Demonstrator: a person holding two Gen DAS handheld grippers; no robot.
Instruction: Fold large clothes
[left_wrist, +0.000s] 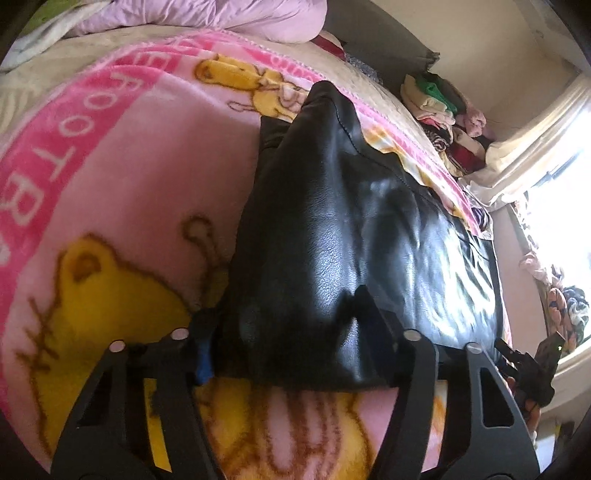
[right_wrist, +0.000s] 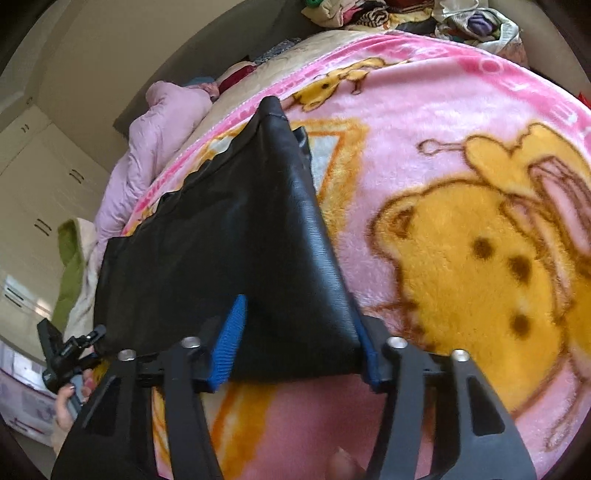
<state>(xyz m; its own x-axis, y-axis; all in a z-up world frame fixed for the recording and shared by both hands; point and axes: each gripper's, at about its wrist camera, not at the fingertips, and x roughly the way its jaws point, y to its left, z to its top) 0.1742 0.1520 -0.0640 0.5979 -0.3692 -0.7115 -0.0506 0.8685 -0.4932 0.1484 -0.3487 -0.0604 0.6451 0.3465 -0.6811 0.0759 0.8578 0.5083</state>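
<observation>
Black hand-held gripper (right_wrist: 295, 343) — blue ribbed pads (right_wrist: 229, 343), silver screws (right_wrist: 191, 342)

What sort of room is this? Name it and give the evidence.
Most likely a bedroom: a pink fleece blanket spread over a bed, a rumpled lilac duvet at its far end, and built-in wardrobe doors along the wall.

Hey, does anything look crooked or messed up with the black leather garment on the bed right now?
Nothing damaged. The black leather garment lies on the pink bear blanket, tapering to a far corner, its near edge between the fingers of both grippers. Its surface is wrinkled on the window side.
</observation>
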